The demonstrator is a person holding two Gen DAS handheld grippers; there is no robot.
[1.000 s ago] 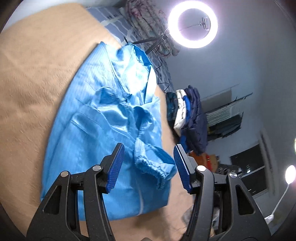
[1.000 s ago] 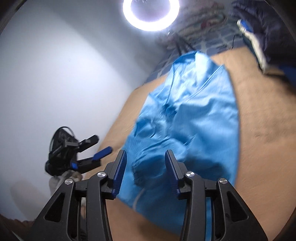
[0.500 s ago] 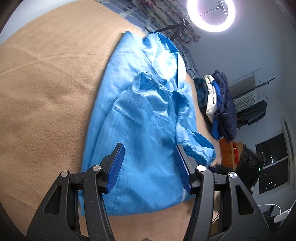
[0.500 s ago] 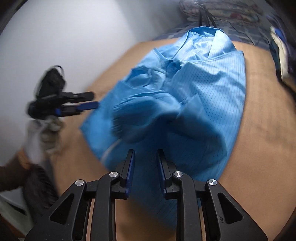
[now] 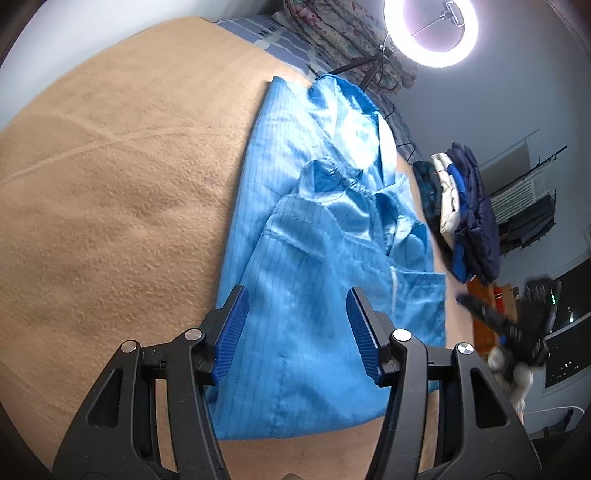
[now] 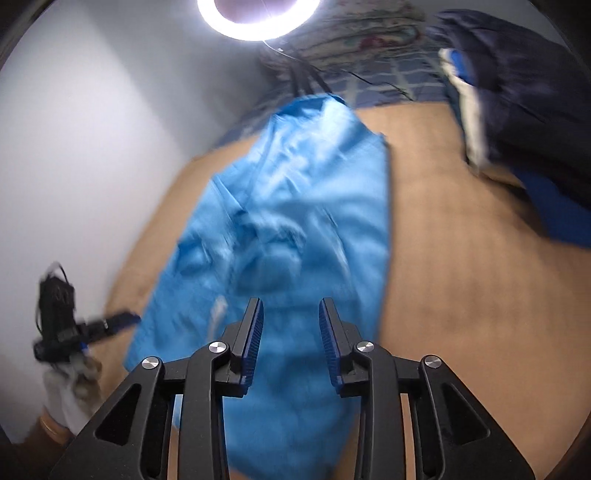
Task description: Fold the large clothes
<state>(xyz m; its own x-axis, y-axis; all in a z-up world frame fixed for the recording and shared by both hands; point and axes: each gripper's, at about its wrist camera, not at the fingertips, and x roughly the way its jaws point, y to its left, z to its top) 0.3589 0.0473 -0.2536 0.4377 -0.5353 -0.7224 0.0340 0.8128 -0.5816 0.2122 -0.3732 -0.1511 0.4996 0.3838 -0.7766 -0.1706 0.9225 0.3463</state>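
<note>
Blue garment lies partly folded on tan blanket; left claw apart, empty above it; right claw opening, nothing between its jaws

Garment lies lengthwise on the blanket, collar end far, hem near. Left tool above the hem end, right tool above the garment's near part. Pile of clothes right of the garment. Ring lamp beyond the collar end.
</note>
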